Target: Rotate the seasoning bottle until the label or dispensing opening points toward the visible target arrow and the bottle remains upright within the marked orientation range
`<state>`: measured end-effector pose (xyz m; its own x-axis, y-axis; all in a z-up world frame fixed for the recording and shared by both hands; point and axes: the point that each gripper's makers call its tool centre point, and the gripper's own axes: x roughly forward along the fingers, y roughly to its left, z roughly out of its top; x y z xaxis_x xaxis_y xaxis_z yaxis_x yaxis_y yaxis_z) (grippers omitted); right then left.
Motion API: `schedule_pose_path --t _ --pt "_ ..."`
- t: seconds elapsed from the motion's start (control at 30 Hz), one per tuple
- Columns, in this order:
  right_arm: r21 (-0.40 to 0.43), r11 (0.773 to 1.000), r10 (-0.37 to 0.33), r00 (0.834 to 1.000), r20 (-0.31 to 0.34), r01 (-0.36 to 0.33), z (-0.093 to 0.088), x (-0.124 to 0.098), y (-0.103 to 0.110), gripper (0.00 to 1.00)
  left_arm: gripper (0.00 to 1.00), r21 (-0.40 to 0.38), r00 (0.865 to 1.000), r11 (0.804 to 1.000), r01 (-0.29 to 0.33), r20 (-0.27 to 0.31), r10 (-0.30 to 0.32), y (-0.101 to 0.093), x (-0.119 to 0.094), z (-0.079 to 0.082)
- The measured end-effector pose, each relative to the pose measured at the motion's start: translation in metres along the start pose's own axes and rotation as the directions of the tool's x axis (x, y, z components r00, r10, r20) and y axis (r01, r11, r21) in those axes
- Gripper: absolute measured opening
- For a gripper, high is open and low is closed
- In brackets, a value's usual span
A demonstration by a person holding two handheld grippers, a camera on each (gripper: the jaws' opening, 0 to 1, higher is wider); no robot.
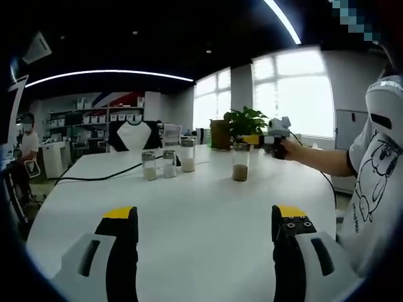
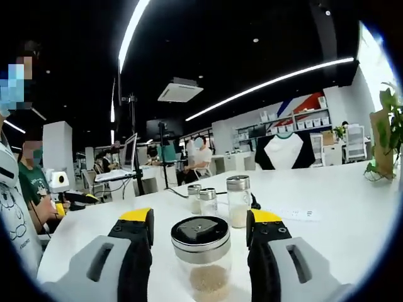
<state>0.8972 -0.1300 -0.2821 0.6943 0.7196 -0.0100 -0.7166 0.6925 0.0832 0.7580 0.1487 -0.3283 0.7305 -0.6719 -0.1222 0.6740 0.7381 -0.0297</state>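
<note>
Four glass shakers stand upright on the white table (image 1: 208,214), and I work through them left to right in the left gripper view: three clustered bottles (image 1: 169,162) at about eleven o'clock from my left tongs (image 1: 206,223), then the seasoning bottle (image 1: 240,162) at about one o'clock, with my right tongs (image 1: 252,139) up at its cap. My left tongs hang wide apart over bare table, holding nothing.

In the right gripper view the seasoning bottle (image 2: 201,255) sits between the spread jaws of my right tongs (image 2: 200,229), steel cap at twelve o'clock; I see gaps on both sides, so I judge them not yet clamped. I can make out no target arrow.

My worry is a high grip near the cap: twisting from there could tip the bottle or drag it sideways. Smooth glass may also slip in the jaws, so the turn falls short.
</note>
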Motion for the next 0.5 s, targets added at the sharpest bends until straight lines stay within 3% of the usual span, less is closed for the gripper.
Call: schedule_pose_path --t 0.1,0.17,0.23,0.33,0.5 --pt "0.036 0.998 -0.049 0.999 0.013 0.049 0.002 0.0 0.003 0.56 0.92 0.004 1.0 1.0 0.002 -0.006 -0.002 0.001 0.0 -0.001" --pt "0.009 0.99 -0.14 0.99 0.001 0.14 0.001 -0.002 -0.005 0.52 0.92 0.0 1.0 1.0 -0.006 -0.009 0.006 0.003 0.001 -0.001" --pt "-0.03 0.982 -0.184 0.983 0.012 0.185 0.002 -0.002 -0.005 0.48 0.92 0.004 1.0 1.0 -0.011 -0.005 0.011 0.002 0.0 0.0" --pt "-0.028 0.977 -0.21 0.978 0.014 0.21 -0.001 0.0 -0.003 0.49 0.92 0.008 1.0 1.0 -0.014 -0.003 0.014 0.0 -0.002 0.0" --pt "-0.006 0.954 -0.298 0.954 0.033 0.299 -0.007 0.003 -0.015 0.53 0.92 -0.004 0.999 0.999 -0.045 0.005 0.045 0.006 -0.008 0.0"
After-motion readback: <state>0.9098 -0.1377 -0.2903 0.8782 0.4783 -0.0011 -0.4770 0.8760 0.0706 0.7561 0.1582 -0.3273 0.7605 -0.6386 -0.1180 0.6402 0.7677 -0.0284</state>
